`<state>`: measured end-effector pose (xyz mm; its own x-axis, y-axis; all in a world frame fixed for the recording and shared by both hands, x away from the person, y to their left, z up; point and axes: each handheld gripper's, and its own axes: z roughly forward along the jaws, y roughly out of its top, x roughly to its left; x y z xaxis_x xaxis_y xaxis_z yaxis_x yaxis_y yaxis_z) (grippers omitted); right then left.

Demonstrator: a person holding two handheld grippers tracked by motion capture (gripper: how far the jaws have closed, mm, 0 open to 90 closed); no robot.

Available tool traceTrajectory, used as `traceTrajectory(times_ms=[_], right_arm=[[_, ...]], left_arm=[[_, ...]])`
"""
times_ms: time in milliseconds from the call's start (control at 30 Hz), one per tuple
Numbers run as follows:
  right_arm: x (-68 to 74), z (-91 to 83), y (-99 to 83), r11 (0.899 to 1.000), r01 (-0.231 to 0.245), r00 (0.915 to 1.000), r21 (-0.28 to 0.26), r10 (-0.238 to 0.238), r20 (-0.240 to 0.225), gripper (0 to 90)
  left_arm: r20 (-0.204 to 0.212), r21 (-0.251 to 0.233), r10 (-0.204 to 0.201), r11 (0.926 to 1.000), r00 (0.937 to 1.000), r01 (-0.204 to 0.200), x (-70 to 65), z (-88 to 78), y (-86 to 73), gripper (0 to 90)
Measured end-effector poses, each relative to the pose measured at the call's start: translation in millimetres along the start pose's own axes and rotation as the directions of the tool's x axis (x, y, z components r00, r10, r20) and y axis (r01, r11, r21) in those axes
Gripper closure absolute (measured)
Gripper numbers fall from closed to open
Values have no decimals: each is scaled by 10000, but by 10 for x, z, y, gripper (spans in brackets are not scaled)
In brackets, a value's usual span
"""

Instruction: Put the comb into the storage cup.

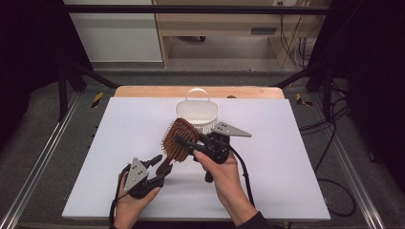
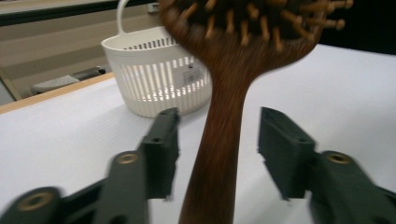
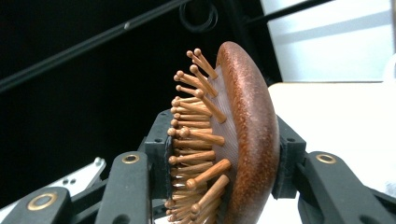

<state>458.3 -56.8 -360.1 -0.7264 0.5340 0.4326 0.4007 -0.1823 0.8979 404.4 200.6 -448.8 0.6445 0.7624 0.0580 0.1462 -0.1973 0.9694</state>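
Note:
A brown wooden hairbrush (image 1: 177, 137) with wooden pins is held above the white table, head up and handle slanting down to the left. My right gripper (image 1: 185, 143) is shut on its head. In the right gripper view, one pad presses the pins and the other the rounded back of the brush (image 3: 247, 130). My left gripper (image 1: 161, 165) stands open around the handle (image 2: 219, 154), with a gap on each side, so neither pad touches it.
A white slatted plastic basket (image 1: 197, 114) with a hoop handle stands at the back middle of the white table (image 1: 277, 157), just beyond the brush. It also stands behind the brush in the left gripper view, basket (image 2: 154, 74). Black frame rails run along both table sides.

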Motion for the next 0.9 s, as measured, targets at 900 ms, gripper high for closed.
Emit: traceTrajectory(times_ms=[900], right_arm=[[-353, -17, 420, 9937, -161, 9947, -1110, 271, 988, 523]], left_arm=[[-2226, -1113, -1483, 9858, 9636, 1260, 448, -309, -201, 40]])
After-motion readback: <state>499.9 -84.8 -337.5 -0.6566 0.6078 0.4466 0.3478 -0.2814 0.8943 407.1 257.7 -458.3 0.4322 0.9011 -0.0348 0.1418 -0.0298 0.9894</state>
